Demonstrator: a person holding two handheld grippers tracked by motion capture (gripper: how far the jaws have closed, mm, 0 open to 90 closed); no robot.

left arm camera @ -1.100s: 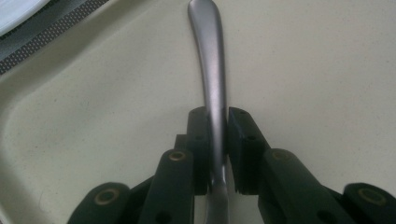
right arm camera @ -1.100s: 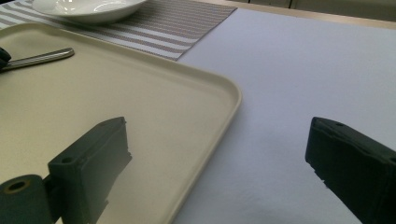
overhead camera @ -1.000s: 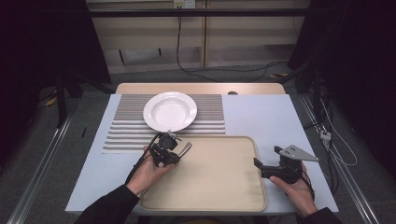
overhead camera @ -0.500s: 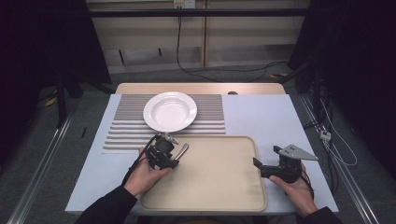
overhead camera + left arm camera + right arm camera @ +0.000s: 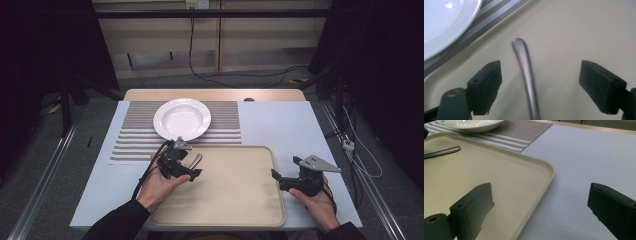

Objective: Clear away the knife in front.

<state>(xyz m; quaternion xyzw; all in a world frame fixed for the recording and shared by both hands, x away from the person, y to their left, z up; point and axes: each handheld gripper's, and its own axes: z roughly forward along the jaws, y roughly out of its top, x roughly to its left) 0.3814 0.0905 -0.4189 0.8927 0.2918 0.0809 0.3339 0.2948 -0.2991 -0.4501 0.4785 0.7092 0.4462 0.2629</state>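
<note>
Left gripper (image 5: pixel 192 166) sitting over the 9–10 o'clock corner of the beige tray (image 5: pixel 240 210), jaws just been opening, now standing wide with nothing pinched. Metal utensil handle (image 5: pixel 525 72) lying flat on the tray between the jaws in the left gripper view, nearer the left-hand pad, touching neither; rounded tip pointing to 12 o'clock there, working end hidden below the frame edge, so not telling spoon from fork. Same handle (image 5: pixel 195 161) showing in the high view, poking out toward 1 o'clock from under the gripper. Left hand (image 5: pixel 160 185) wrapping the gripper body from 7 o'clock.

White plate (image 5: pixel 182 118) resting on the striped placemat (image 5: pixel 135 142) at 12 o'clock of the left gripper, just beyond the tray rim, apart from the handle.

Right gripper (image 5: pixel 277 176) hanging at the tray's 3 o'clock edge, pointing toward 9 o'clock, jaws gaping, gripping nothing. Straddling the tray rim in the right gripper view: one pad over the tray, the other over the pale tabletop (image 5: pixel 594 162). Right hand (image 5: pixel 317 202) holding it from 5 o'clock.
</note>
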